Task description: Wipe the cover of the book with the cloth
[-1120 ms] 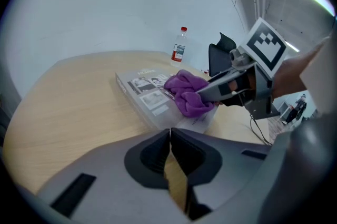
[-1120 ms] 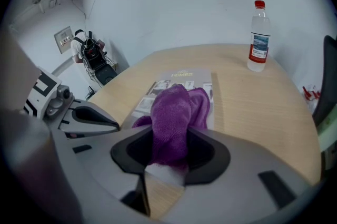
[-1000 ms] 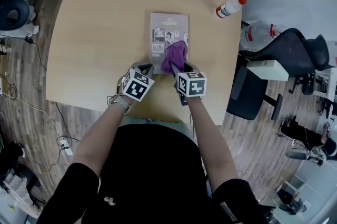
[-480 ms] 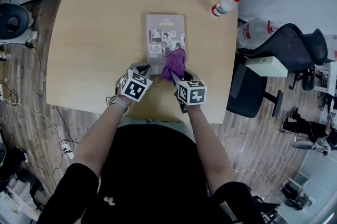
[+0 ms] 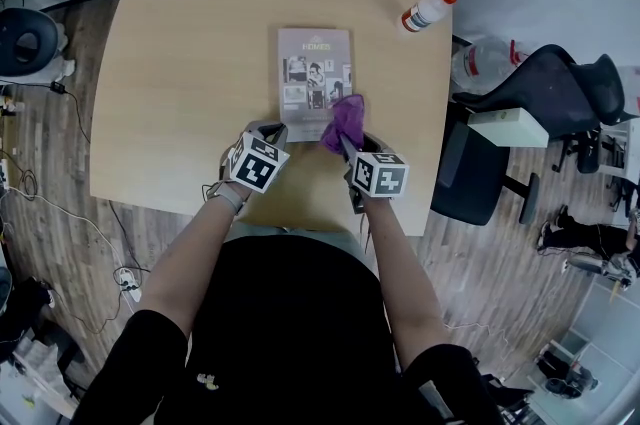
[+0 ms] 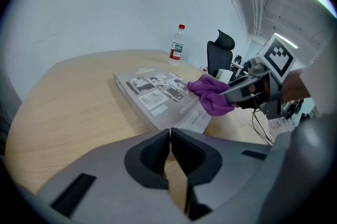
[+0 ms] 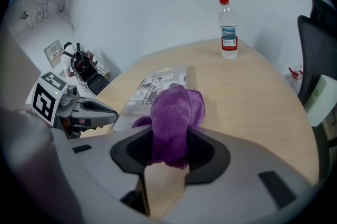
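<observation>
Comparing with a second back: the purple cloth (image 5: 346, 118) has slid from mid-cover toward 5 o'clock and now sits on the near right corner of the book (image 5: 312, 73), partly hanging over its right edge. The right gripper (image 5: 345, 139) drew it there and has it pinched, a thick fold bunched between the jaws (plain in the right gripper view). The left gripper (image 5: 272, 129) has not shifted. Its jaws are pressed together with nothing between them, the tips at the book's near left corner; contact with the book can't be told.

Reading: one wiping stroke down the right side looks about finished. The left half and the far end of the cover look unvisited by this stroke, so more passes are likely needed.

The book lies flat, cover up, mid-table (image 5: 190, 43). Its long axis runs 12 to 6, the title end at 12, away from the person. A water bottle (image 5: 427, 11) lies at 2 o'clock, well apart.
</observation>
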Demonstrator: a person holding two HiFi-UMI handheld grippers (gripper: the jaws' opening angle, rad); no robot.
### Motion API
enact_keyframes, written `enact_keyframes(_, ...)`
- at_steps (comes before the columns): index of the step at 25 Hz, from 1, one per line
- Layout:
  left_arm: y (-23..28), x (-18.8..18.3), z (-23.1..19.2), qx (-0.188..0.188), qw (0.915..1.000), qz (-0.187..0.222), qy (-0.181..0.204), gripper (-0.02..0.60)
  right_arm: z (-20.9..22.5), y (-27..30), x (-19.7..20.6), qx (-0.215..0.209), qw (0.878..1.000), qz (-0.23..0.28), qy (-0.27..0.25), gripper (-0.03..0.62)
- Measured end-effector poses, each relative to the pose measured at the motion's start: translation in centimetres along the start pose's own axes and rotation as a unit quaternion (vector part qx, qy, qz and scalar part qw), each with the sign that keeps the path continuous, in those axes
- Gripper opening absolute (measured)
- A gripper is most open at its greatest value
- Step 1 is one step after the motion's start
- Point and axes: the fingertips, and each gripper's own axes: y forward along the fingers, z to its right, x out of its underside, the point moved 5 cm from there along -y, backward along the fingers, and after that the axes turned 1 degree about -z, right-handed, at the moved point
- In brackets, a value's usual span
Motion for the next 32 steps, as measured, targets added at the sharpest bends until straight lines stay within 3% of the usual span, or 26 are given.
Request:
enact_keyframes(14,0.0,-0.1,0.1,-0.007,0.9999,-0.011,0.001,0.026,1.2,2.2,-3.8,-0.018,1.000,-0.009,0.009,0.172)
enact_keyframes(23,0.0,-0.2,0.1,-0.017,0.9997,-0.014,-0.013,0.026,3.2,5.7,-7.9,-0.067,0.995,-0.009,0.078,0.186)
enact_keyframes(32,-0.1,-0.1,0.0,-0.024,0.9992,-0.009,-0.031,0.026,4.3,9.3,-13.2,-0.085,0.992,0.001,0.093,0.189)
